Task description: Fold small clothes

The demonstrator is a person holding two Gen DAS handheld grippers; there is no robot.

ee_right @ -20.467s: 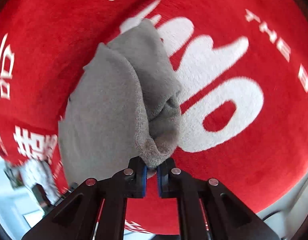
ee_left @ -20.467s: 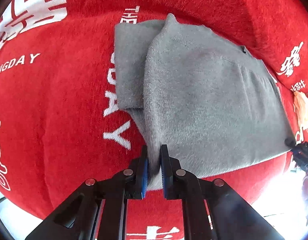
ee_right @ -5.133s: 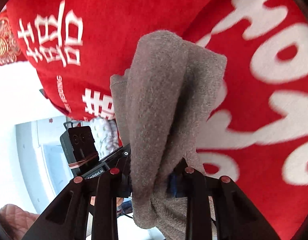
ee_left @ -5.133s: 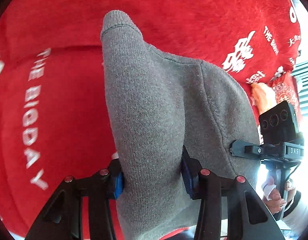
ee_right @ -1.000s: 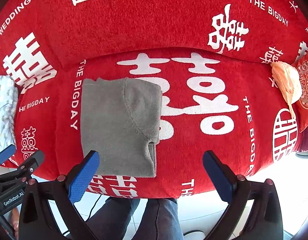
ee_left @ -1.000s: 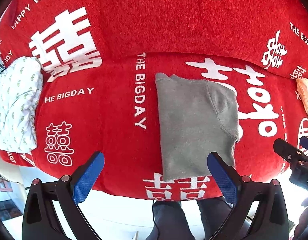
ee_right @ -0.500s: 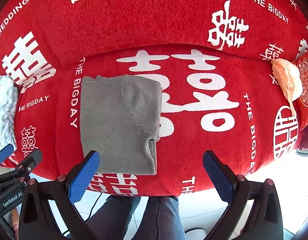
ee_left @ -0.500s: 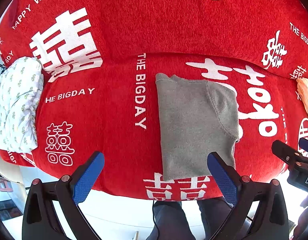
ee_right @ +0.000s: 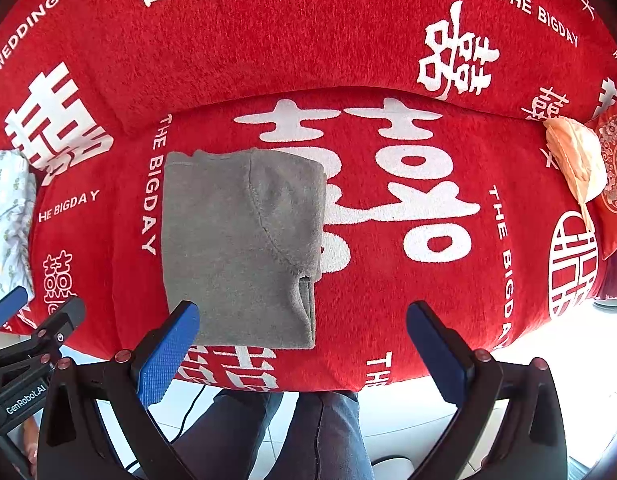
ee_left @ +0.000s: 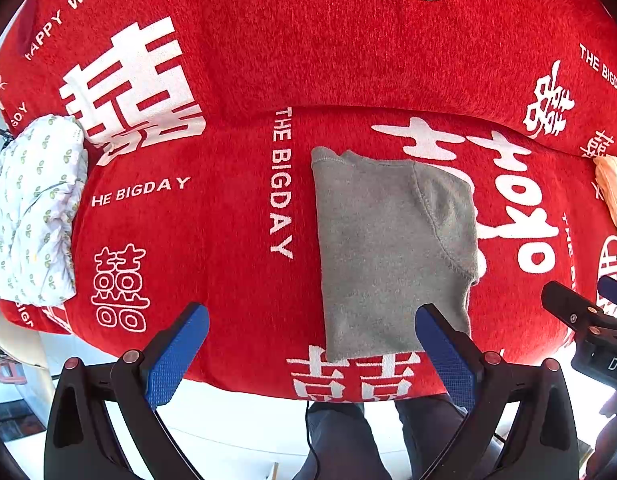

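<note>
Almost nothing is moving now compared with half a second back: the grey garment (ee_left: 392,252) is lying in the same spot, where five seconds ago I was holding it bunched between both sets of fingers. It is sitting as a flat, folded rectangle in the centre-right of the left wrist view and the centre-left of the right wrist view, resting on the red blanket (ee_left: 236,240) near its lower edge. My left gripper (ee_left: 312,344) is hanging wide apart and empty, and my right gripper (ee_right: 304,344) is spread the same way, gripping nothing. I am judging this piece finished. The white patterned cloth (ee_left: 32,208) at the left edge and the peach cloth (ee_right: 576,160) at the upper right are probably waiting next.
</note>
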